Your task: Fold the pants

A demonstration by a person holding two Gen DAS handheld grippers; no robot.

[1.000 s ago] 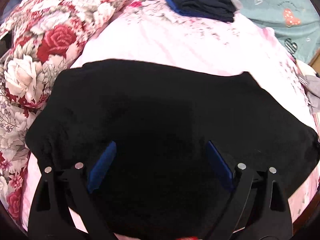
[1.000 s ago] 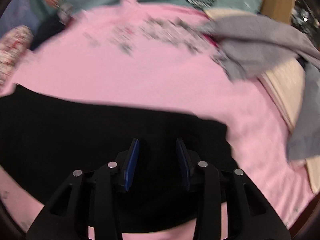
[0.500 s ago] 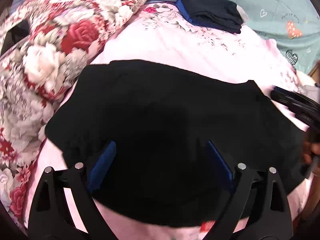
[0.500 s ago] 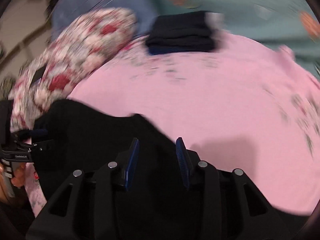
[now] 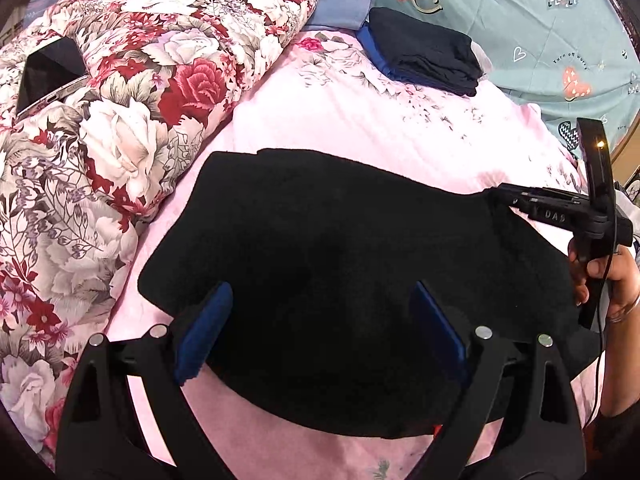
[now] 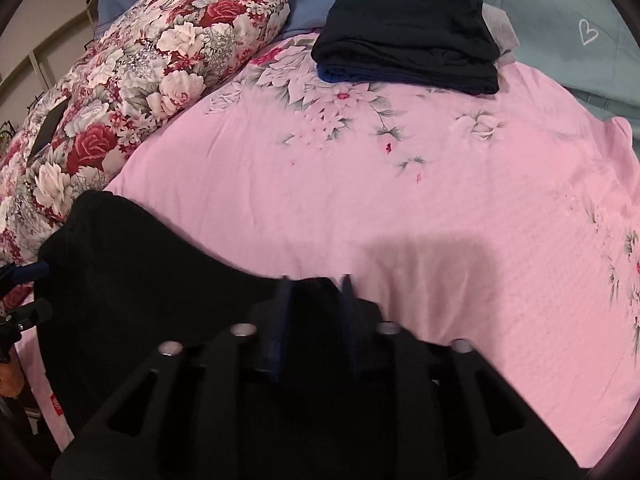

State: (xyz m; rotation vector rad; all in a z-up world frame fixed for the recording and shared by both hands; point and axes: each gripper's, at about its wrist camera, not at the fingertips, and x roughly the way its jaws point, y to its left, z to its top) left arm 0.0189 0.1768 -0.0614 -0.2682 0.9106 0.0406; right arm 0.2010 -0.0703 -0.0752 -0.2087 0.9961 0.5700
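The black pants (image 5: pixel 340 264) lie as a compact folded slab on the pink bed sheet (image 6: pixel 400 184), close beside the floral quilt (image 5: pixel 120 120); the right tongs (image 6: pixel 314 300) are pressed onto a corner of the cloth, pinching it between narrow blue pads, while the left tongs (image 5: pixel 320 320) hover spread wide over the near half, gripping nothing; the step in hand looks like carrying that pinched edge across for another fold, or squaring up the bundle; to do it well, hold the pinch firm on all layers, lift just clear of the sheet, lay the edge flush with the opposite one, and use the spread tongs to pin the fold line so the slab does not drag; further off, a folded dark stack (image 6: pixel 408 60) sits near the teal pillow (image 5: pixel 540 32), and a phone (image 5: pixel 48 72) rests on the quilt
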